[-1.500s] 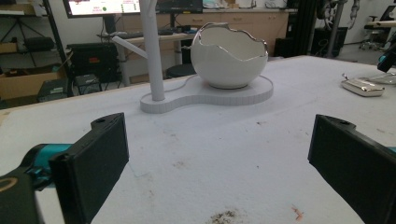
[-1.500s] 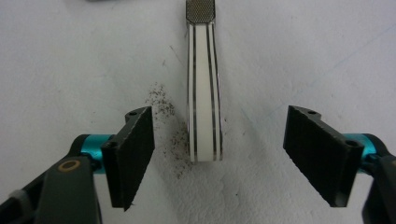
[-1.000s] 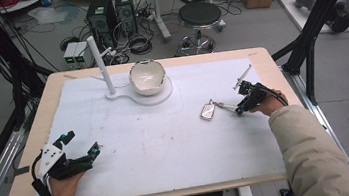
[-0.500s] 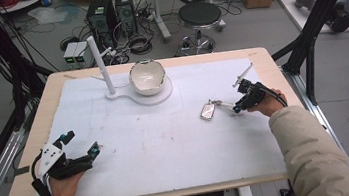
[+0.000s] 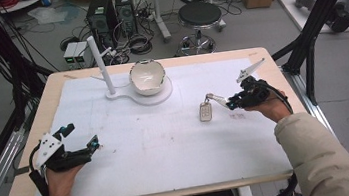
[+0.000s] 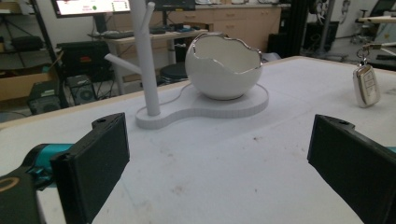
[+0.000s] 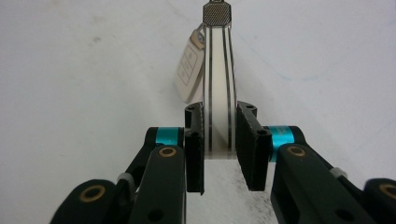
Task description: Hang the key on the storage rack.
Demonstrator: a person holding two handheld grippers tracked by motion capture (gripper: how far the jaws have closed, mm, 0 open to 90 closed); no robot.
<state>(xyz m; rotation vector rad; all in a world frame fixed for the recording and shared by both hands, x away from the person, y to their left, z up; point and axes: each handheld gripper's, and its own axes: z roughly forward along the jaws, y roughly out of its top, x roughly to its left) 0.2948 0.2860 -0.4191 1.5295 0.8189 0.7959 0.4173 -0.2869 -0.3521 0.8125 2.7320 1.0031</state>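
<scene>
The right tool [image 5: 227, 102], at frame right, grips the strap [image 7: 218, 88] whose fob [image 5: 205, 112] dangles left toward the stand [image 5: 102, 66]; the left tool [image 5: 78, 139] is released.

Even, bright overhead light across my white table mat [image 5: 168, 149]; shadows soft and faint, no hard edges. High view slightly soft, grainy, floor clutter at 12 o'clock dimmer. My left gripper view: near jaws blurred at 7 and 4 o'clock, egg-shaped bowl [image 6: 224, 67] sharp, mild glare on its rim, monitor at 11 o'clock blown out. My right gripper view: key fob [image 7: 189, 70] out of focus, strap [image 7: 218, 88] smeared, mat washed pale.
</scene>
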